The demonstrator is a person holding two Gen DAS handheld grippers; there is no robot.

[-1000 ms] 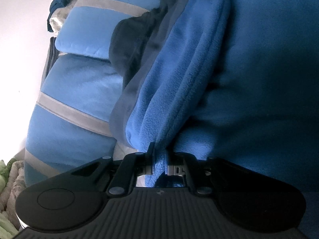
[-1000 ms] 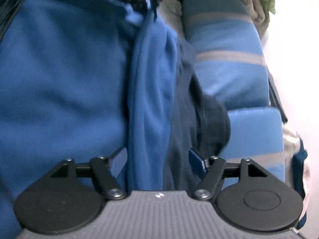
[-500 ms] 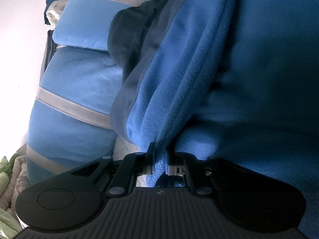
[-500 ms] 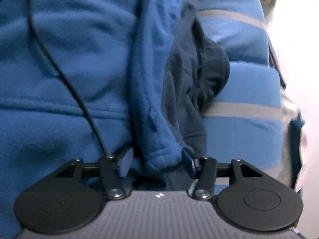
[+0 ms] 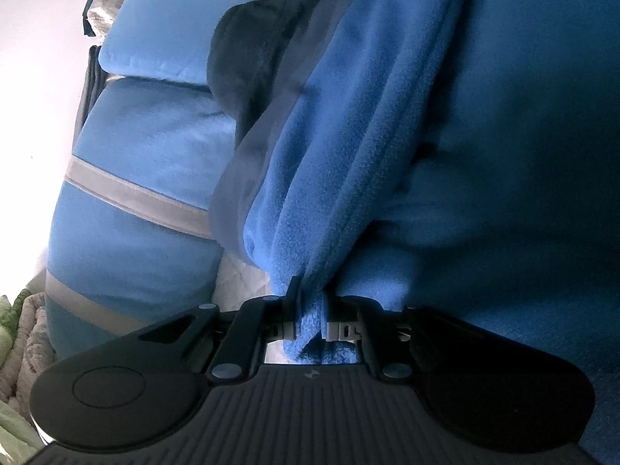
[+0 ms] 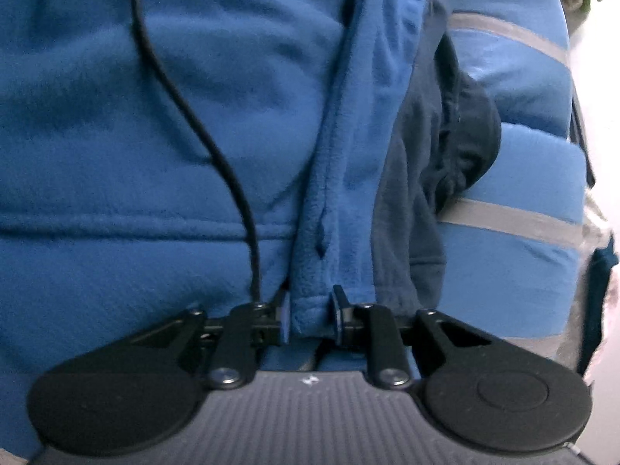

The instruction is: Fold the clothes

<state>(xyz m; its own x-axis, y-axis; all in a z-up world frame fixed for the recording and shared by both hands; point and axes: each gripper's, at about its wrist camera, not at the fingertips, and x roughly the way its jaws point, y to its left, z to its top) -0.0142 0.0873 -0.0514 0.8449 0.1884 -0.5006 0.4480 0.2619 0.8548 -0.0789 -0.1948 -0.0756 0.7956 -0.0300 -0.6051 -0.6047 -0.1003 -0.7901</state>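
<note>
While blue fleece (image 5: 484, 135) fills both views, bunched edge hangs at 6 o'clock. Left gripper (image 5: 310, 317) clenched on fleece fold. Right gripper (image 6: 310, 317), jaws just closing, pinches fleece hem (image 6: 310, 310). Dark garment (image 6: 445, 135) beside fold at 2 o'clock; striped cushions (image 5: 147, 147) at 9 o'clock; black cable (image 6: 186, 116) crosses fleece.

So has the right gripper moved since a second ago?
Yes. The right gripper has moved in along the blue fleece toward its hem, the striped cushion looming larger; its jaws have just been closing on that fold.
</note>
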